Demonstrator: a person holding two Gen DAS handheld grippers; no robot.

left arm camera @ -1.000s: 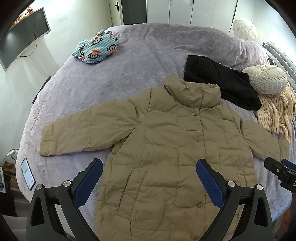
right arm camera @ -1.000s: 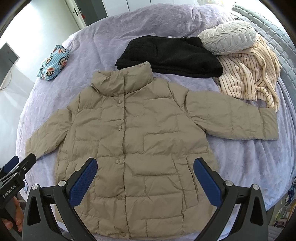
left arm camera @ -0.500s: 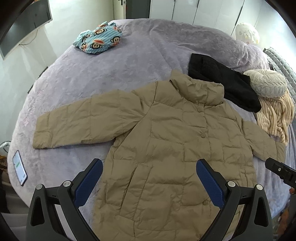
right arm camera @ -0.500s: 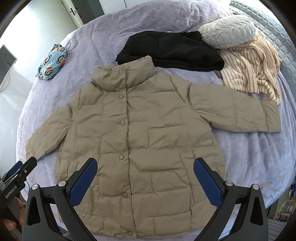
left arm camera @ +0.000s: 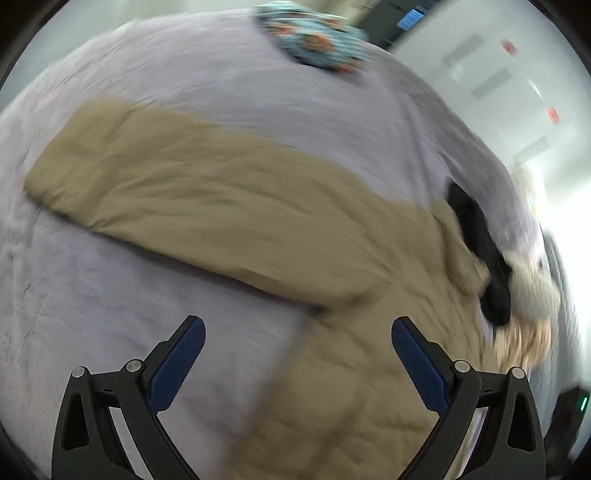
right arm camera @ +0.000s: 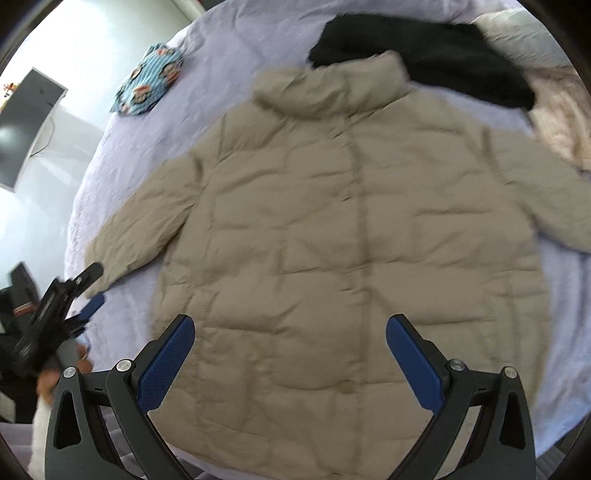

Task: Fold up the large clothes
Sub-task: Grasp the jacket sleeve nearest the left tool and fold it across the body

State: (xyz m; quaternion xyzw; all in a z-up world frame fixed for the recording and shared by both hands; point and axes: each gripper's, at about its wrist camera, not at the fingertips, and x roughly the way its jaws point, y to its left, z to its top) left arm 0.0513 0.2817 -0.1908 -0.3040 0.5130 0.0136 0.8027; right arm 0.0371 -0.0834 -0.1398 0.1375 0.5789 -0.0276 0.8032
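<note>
Lying near the far left edge of a lavender bedspread (right arm camera: 236,55): a blue striped garment with a monkey print (right arm camera: 149,86), bunched in a heap. Resting toward the far right: a black garment (right arm camera: 436,55), spread flat, and touching it on the right, a cream striped garment (right arm camera: 561,118), blurred. Peeking past the black one at the top right: part of a pale round cushion (right arm camera: 517,31). Hanging on the white wall to the left: a dark curved screen (right arm camera: 26,125), with a thin cable trailing beneath it
</note>
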